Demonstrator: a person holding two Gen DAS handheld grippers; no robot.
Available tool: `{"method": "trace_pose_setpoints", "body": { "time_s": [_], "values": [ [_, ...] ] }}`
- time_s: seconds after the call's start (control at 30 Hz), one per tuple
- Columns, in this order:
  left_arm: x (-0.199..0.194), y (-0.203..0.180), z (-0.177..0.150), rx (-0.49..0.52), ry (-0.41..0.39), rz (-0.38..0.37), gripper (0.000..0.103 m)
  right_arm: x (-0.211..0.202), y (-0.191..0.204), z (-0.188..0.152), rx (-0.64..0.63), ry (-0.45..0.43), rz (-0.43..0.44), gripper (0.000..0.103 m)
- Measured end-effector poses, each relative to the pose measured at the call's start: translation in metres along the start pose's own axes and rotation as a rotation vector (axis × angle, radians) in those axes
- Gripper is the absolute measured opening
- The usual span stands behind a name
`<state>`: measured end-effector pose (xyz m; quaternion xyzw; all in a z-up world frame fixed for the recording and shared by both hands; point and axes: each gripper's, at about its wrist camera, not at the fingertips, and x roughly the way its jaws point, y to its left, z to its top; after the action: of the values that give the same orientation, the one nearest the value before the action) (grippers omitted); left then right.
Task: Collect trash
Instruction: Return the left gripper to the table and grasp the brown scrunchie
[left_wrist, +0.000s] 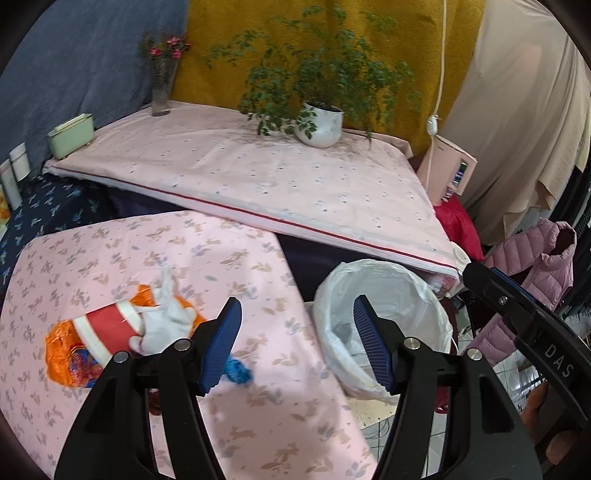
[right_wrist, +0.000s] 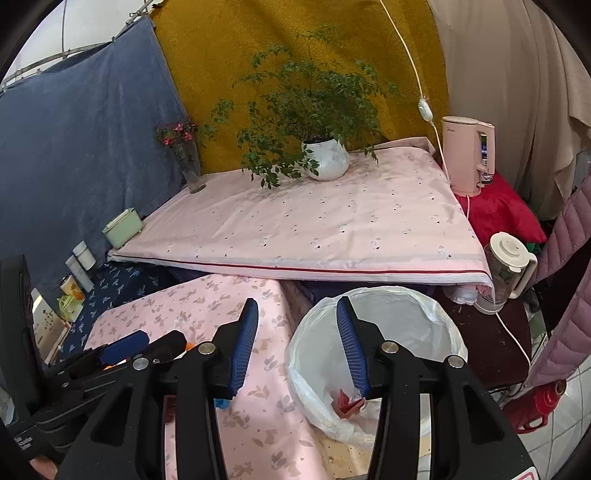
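Trash lay on the pink cloth: a red-and-white cup, white tissue, an orange bag and a blue scrap. The left gripper hung over them, fingers spread, holding nothing. The right gripper, also spread and unladen, was by the bin, where a red scrap lay. "DAS" showed on the right gripper's body in the left view.

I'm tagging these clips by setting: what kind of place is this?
Likely a lived-in home room: cloth-covered tables, a potted plant, a pink electric kettle, and a lined trash bin beside the table.
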<state>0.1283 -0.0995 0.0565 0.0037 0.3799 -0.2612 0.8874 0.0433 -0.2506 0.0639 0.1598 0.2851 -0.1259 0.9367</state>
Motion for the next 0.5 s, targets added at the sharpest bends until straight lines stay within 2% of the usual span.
{"method": "trace_pose_setpoints", "body": {
  "time_s": [0.23,0.37,0.5],
  "values": [
    [-0.018,0.051,-0.017,-0.045,-0.014,0.098,0.064,0.008,0.033,-0.014,-0.036,0.032,0.038,0.048],
    [-0.026,0.084,-0.028,-0.090,-0.013,0.147,0.074,0.015,0.053,-0.025,-0.055,0.059,0.065,0.049],
    [-0.032,0.117,-0.044,-0.109,-0.005,0.225,0.078,0.023,0.073,-0.039,-0.086,0.085,0.074,0.049]
  ]
}}
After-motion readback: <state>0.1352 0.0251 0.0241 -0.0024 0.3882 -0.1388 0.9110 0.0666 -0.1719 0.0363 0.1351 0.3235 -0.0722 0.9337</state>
